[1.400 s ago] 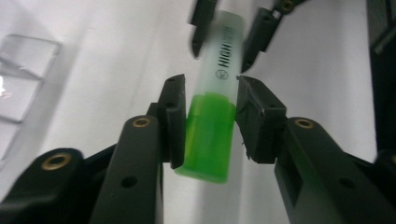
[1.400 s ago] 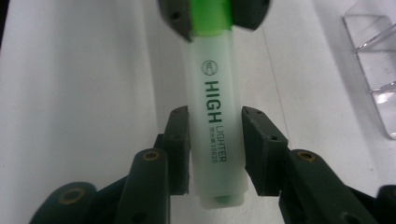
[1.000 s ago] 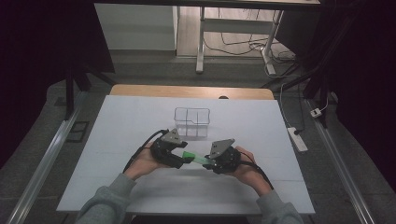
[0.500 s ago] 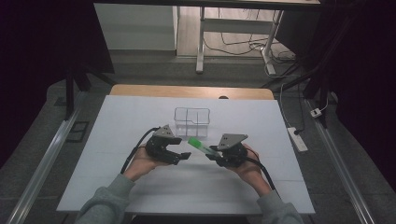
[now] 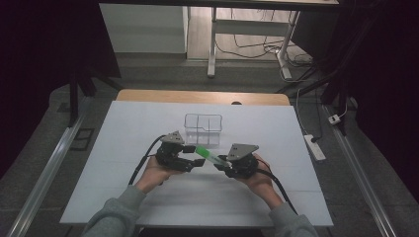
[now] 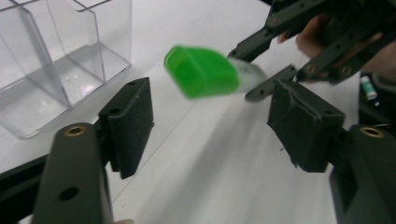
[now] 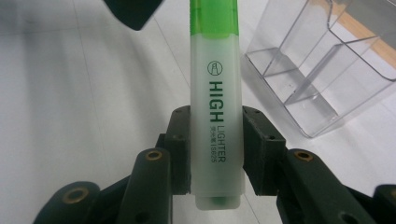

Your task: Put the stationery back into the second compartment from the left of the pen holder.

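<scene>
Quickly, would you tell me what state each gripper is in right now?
Left gripper: open, holding nothing; its jaws have just been closing slightly.
Right gripper: closed on the green highlighter.

Highlighter: frosted whitish body w/ dark green print, bright green cap. Box, far of centre: clear plastic, no tint. Table: plain white top, tan wood strip at far edge. Both grippers black w/ grey plates. Sleeves grey.
</scene>
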Available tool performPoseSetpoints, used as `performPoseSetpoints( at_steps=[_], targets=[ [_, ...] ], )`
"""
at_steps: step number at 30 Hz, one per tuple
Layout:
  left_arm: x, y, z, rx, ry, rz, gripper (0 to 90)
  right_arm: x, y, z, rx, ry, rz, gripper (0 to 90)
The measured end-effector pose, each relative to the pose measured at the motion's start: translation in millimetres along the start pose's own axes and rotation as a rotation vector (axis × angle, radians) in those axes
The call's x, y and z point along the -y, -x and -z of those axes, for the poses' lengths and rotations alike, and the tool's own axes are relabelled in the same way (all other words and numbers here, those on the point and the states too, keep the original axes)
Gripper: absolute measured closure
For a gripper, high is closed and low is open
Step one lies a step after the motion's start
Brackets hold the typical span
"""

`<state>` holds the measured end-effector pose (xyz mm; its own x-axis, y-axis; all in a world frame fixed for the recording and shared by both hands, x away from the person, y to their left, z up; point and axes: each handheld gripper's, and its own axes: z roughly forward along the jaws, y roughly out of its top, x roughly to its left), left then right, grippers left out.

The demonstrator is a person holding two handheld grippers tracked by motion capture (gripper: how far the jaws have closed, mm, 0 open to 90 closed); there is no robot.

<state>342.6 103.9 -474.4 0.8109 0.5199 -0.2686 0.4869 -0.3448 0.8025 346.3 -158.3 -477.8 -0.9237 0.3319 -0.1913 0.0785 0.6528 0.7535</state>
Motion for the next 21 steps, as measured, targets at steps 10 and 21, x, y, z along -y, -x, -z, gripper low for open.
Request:
performPoseSetpoints(
  at_steps=[10,21],
  targets=[
    [0.5,-2.2,-7.9,-0.011,-0.011,0.049,49.8,0.1,-7.7,-7.9,0.014,-0.007,0.038,65.5],
    [0.6,-2.8,-9.5,0.084,-0.008,0.061,67.5,2.6,-9.2,-12.3,0.016,-0.029,0.050,65.5]
  ],
)
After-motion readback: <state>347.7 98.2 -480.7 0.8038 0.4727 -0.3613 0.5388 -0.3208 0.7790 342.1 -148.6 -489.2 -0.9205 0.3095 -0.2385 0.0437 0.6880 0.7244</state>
